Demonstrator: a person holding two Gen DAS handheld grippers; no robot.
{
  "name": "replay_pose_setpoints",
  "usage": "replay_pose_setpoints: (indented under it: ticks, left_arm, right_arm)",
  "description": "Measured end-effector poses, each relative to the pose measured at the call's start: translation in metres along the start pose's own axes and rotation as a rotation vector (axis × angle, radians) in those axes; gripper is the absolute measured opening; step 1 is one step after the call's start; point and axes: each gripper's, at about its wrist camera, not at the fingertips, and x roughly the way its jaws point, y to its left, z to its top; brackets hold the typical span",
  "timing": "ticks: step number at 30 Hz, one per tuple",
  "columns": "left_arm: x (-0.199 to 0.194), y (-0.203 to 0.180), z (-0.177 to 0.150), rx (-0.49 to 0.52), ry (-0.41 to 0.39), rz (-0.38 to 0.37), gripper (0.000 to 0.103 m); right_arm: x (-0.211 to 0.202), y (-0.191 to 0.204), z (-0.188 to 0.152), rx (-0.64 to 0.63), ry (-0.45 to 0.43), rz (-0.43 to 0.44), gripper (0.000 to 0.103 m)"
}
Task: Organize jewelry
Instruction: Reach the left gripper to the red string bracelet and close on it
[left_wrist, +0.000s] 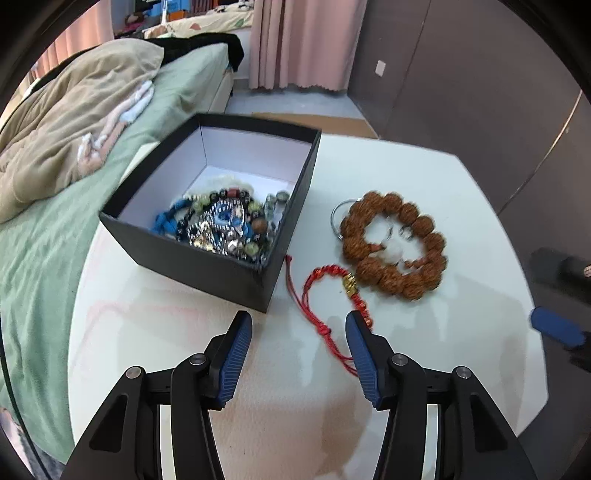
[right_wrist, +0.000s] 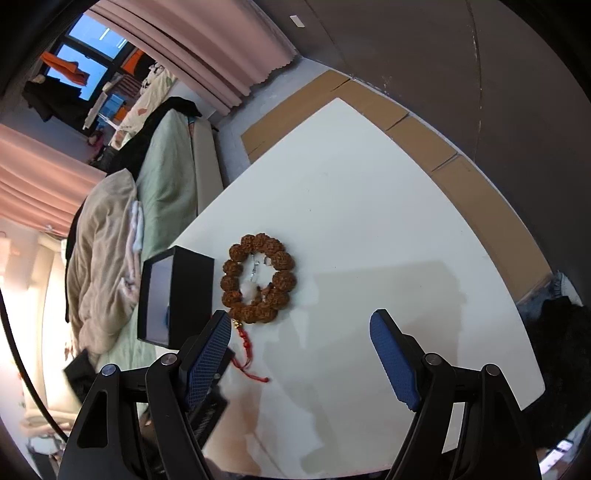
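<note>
Black cardboard: the open box (left_wrist: 236, 258) sits on the white table (left_wrist: 424, 173) at its bed-side edge, one corner turned toward the left gripper; white inside walls.
Box contents: a tangled heap of jewelry (left_wrist: 225, 225) — blue cord, dark and green beads, silvery pieces — piled against the near right wall.
Red bracelet (left_wrist: 325, 295): a thin cord loop with a gold bead, lying flat on the table just right of the box's near corner; its long axis runs from the box corner toward the left gripper's right finger, tails trailing both ways. In the right wrist view only its red end (right_wrist: 247, 350) shows, beside the left finger.
Brown bracelet (left_wrist: 395, 243): a ring of large rough beads, flat on the table, right of the box and just beyond the red bracelet; small pale and silvery bits lie inside the ring, too blurred to name.
Metal ring (left_wrist: 341, 218): partly tucked under the brown bracelet's box-side edge.
Left gripper (left_wrist: 299, 328): spread wide, holding nothing, above the table near the red bracelet.
Right gripper (right_wrist: 301, 328): spread wide, holding nothing, high over the table; brown bracelet (right_wrist: 258, 284) and box (right_wrist: 184, 295) lie ahead to its left.
Bed (left_wrist: 55, 229): green sheet and beige blanket, alongside the table.
</note>
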Motion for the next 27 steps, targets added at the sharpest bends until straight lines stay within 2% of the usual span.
replay_pose_setpoints:
  ticks: [4, 8, 9, 11, 12, 13, 15, 20, 27]
  left_arm:
    - [0.005, -0.006, 0.000, 0.025, -0.020, 0.043, 0.054]
    - [0.006, -0.014, -0.005, 0.063, -0.037, 0.097, 0.050]
    - [0.006, -0.014, -0.005, 0.062, -0.038, 0.097, 0.046]
    - [0.004, -0.015, -0.006, 0.071, -0.035, 0.092, 0.029]
    - [0.004, -0.015, -0.006, 0.082, -0.032, 0.087, 0.011]
    - [0.004, -0.016, -0.006, 0.093, -0.025, 0.084, 0.007]
    - [0.004, -0.016, -0.005, 0.099, -0.020, 0.076, 0.007]
    - [-0.003, -0.010, -0.004, 0.060, 0.010, -0.013, 0.006]
    - [-0.040, -0.017, 0.005, 0.067, -0.068, -0.107, 0.006]
  right_arm:
    - [-0.001, 0.002, 0.000, -0.021, 0.000, -0.042, 0.078]
    - [0.000, 0.003, 0.001, -0.032, 0.010, -0.033, 0.078]
    - [-0.001, 0.003, 0.001, -0.035, 0.012, -0.033, 0.078]
    - [-0.001, 0.003, 0.001, -0.041, 0.014, -0.037, 0.078]
    - [-0.001, 0.003, 0.001, -0.042, 0.014, -0.039, 0.078]
    - [0.000, 0.004, 0.001, -0.043, 0.013, -0.042, 0.078]
    - [0.001, 0.005, 0.001, -0.049, 0.015, -0.048, 0.078]
    - [0.004, 0.009, -0.001, -0.069, 0.020, -0.069, 0.078]
    - [0.007, 0.008, 0.004, -0.065, 0.018, -0.084, 0.078]
